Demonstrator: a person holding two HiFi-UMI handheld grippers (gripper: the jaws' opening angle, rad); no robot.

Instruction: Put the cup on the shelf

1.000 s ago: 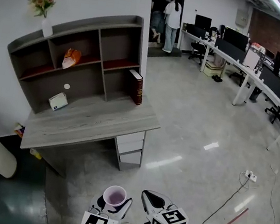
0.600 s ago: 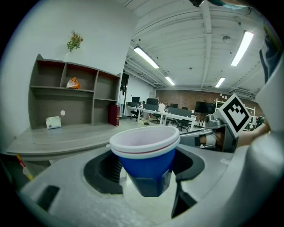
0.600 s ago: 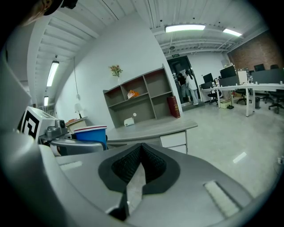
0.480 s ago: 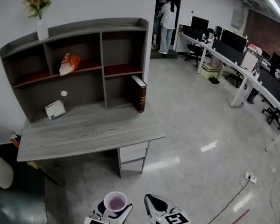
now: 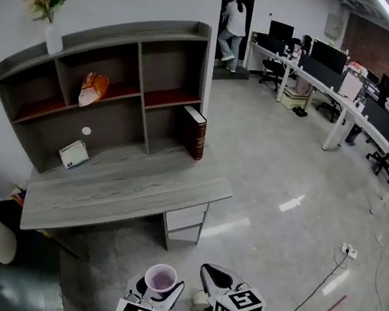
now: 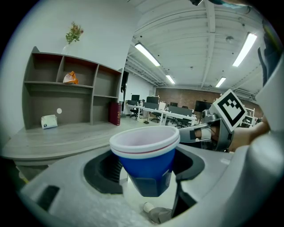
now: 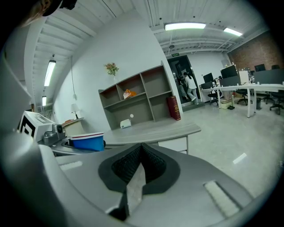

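A blue paper cup (image 6: pixel 144 157) with a white rim and pale inside stands upright between the jaws of my left gripper (image 6: pixel 146 170), which is shut on it. In the head view the cup (image 5: pixel 160 279) and left gripper (image 5: pixel 157 290) are at the bottom middle, over the floor in front of the desk. My right gripper (image 5: pixel 211 277) is beside it on the right, shut and empty; its pads (image 7: pixel 137 162) meet. The grey shelf unit (image 5: pixel 137 56) stands at the back of a grey desk (image 5: pixel 124 188), some way ahead. The cup (image 7: pixel 87 141) shows at the left of the right gripper view.
On the shelf are an orange bag (image 5: pixel 91 88), a red book (image 5: pixel 194 133) and a small white box (image 5: pixel 73 155). A vase of flowers (image 5: pixel 48 10) is on top. Drawers (image 5: pixel 186 222) hang under the desk's right end. Office desks, chairs and a person (image 5: pixel 234 23) are far right; a cable (image 5: pixel 321 279) lies on the floor.
The desk and shelf have shifted slightly in the head view as the person moves. Both grippers hold the same places at the bottom, cup still held.
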